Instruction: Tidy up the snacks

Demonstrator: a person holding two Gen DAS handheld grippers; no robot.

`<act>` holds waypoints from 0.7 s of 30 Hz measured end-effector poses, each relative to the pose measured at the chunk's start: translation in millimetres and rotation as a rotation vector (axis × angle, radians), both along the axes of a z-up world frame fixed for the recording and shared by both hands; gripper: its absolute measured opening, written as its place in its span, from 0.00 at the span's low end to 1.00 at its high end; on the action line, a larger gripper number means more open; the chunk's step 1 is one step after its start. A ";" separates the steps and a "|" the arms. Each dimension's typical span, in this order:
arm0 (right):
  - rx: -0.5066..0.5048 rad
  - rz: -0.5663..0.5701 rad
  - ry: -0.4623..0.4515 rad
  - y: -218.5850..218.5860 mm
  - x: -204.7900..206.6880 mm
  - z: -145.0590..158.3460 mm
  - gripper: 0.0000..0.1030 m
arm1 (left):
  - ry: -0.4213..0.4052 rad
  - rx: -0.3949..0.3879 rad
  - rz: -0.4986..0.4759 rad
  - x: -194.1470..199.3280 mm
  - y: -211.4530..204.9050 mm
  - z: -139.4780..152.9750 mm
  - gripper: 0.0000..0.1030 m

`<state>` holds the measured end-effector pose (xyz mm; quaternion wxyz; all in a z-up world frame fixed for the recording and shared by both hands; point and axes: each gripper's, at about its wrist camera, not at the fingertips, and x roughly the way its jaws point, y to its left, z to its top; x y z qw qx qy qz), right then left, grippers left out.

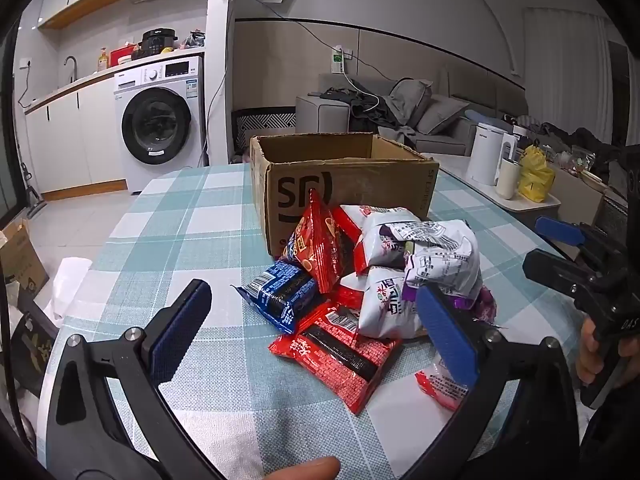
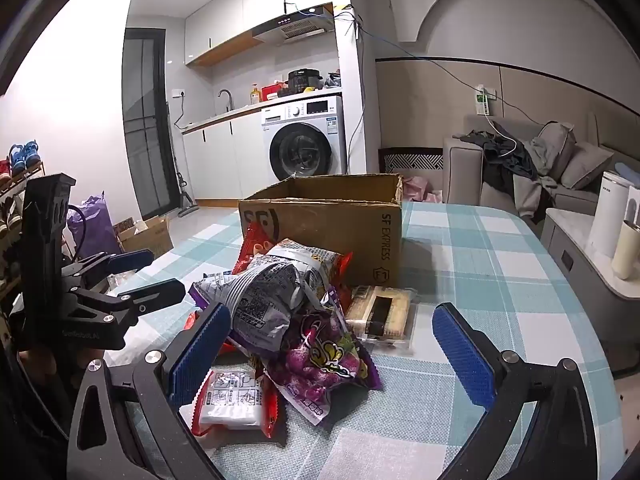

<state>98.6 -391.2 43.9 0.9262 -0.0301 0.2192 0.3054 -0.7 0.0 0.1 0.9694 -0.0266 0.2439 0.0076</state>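
A pile of snack packets lies on the checked tablecloth in front of an open cardboard box, which also shows in the right wrist view. In the pile are a blue packet, a flat red packet, an upright red packet and white crumpled bags. The right wrist view shows a purple bag, a grey-white bag, a small red-white packet and a tan bar. My left gripper is open just before the pile. My right gripper is open around the purple bag, without touching it.
A white kettle, a cup and a yellow bag stand on a side table at the right. A washing machine and a sofa stand beyond the table. A cardboard box sits on the floor at the left.
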 end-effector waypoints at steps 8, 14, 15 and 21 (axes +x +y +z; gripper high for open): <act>-0.007 -0.003 0.007 0.4 0.3 0.6 1.00 | 0.011 -0.004 -0.001 0.5 0.1 -0.1 0.99; -0.006 -0.005 0.007 -3.3 -0.3 -2.7 1.00 | 0.011 -0.005 0.000 0.5 0.1 -0.1 0.99; -0.007 -0.005 0.007 -3.5 -1.2 -2.8 1.00 | 0.011 -0.005 0.000 0.5 0.1 -0.1 0.99; -0.004 -0.004 0.018 -2.4 2.4 -0.4 1.00 | 0.012 -0.005 0.000 0.4 0.1 -0.1 0.99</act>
